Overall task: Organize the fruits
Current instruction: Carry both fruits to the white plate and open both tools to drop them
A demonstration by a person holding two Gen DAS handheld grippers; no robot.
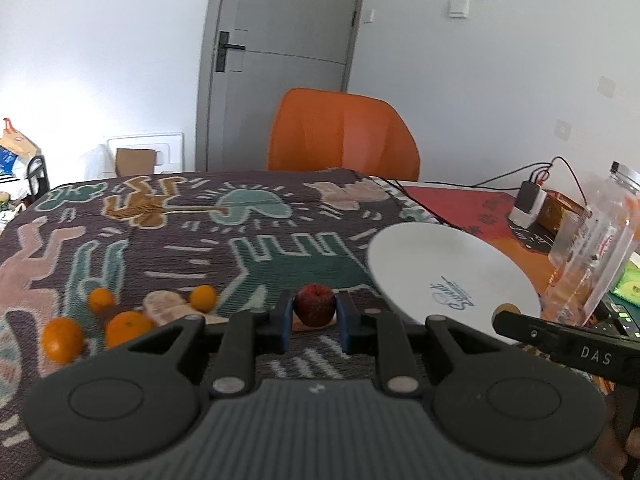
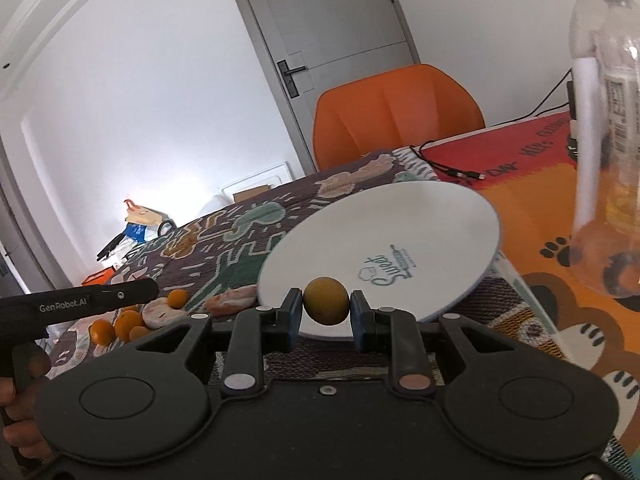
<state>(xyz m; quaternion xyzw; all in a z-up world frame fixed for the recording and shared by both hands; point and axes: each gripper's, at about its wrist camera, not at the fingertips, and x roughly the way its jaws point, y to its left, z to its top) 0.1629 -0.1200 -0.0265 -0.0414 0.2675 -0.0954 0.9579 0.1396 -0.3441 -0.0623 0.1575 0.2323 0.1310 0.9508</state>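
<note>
My left gripper (image 1: 315, 314) is shut on a dark red apple (image 1: 315, 305), held just above the patterned tablecloth, left of the white plate (image 1: 440, 264). My right gripper (image 2: 325, 312) is shut on a small yellow-brown round fruit (image 2: 325, 301), held over the near rim of the white plate (image 2: 400, 240). Several oranges (image 1: 128, 326) lie on the cloth to the left; they also show in the right wrist view (image 2: 128, 322). The right gripper's side shows in the left wrist view (image 1: 560, 344), right of the plate.
A clear plastic bottle (image 2: 608, 120) stands right of the plate, also in the left wrist view (image 1: 592, 240). An orange chair (image 1: 344, 132) stands behind the table. Cables and a small white device (image 1: 530, 202) lie at the far right. The cloth (image 1: 200, 216) covers the table.
</note>
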